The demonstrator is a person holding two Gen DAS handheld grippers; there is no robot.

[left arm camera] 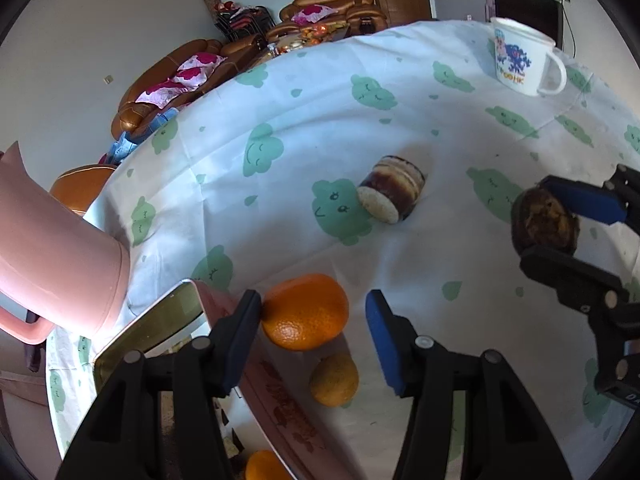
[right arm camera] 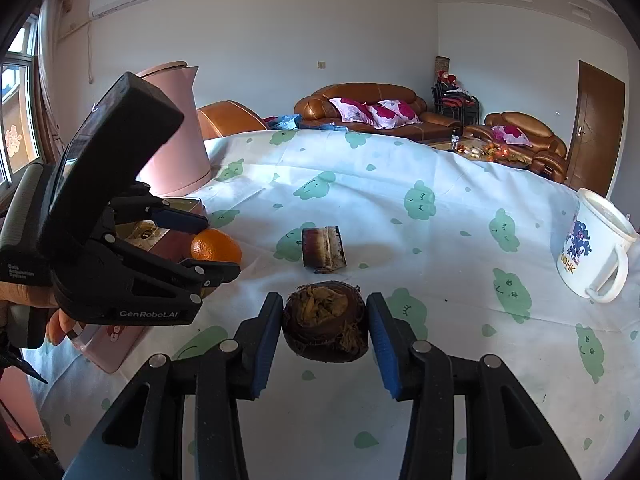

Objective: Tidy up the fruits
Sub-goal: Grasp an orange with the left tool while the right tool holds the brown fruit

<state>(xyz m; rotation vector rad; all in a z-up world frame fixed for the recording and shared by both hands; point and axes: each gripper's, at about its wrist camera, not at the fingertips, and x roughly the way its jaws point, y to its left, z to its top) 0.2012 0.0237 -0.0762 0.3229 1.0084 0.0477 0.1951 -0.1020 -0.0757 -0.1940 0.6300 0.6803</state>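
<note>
Three oranges: one [left arm camera: 304,312] between left tool [left arm camera: 314,320] pads, touching only the left pad, jaws apart | right tool [right arm camera: 326,332] clamped on brown husked fruit [right arm camera: 325,322], angled down over bench [right arm camera: 440,240].

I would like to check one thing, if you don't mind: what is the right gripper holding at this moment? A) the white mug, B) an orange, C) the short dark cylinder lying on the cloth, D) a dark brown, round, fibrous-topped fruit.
D: in the right wrist view the right gripper has both blue pads against the dark brown fruit, while the orange sits over by the left gripper.
</note>
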